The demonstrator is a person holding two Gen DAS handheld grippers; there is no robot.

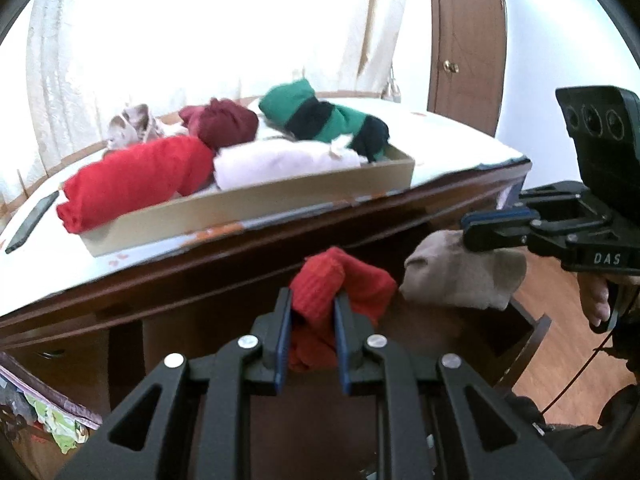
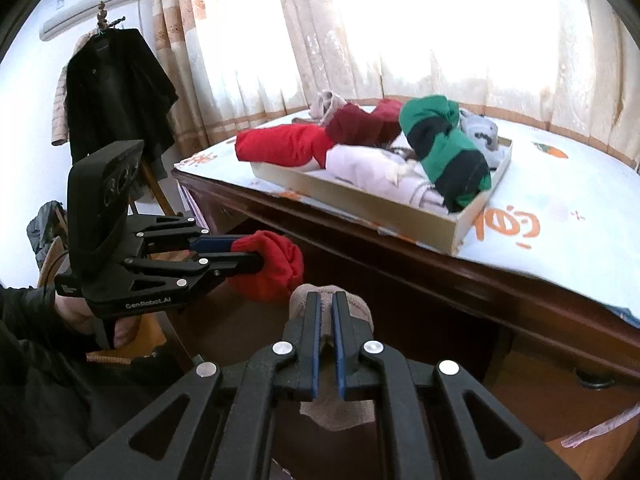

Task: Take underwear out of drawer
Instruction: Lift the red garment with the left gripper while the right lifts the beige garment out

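I am holding a red roll (image 1: 340,292) in the left gripper (image 1: 313,300); its jaws are standing almost closed and are pinching the cloth between the blue pads. In the right gripper (image 2: 327,300) I am holding a beige roll (image 2: 332,312), and here the jaws are pressing nearly together on the fabric. Both pieces of underwear are hanging in the air in front of the dark wooden desk (image 1: 240,264), below its top edge and close beside each other. The open drawer (image 1: 532,332) is showing at the right in the left view, under the beige roll; its inside I cannot see. On the desk a flat cardboard tray (image 2: 360,196) is lying on a light cloth (image 2: 560,184). It is carrying a big red bundle (image 2: 280,144), a dark red one (image 2: 360,122), a white one (image 2: 360,164) and a green-and-black one (image 2: 444,148), touching each other. A phone (image 1: 30,222) is lying left of the tray.
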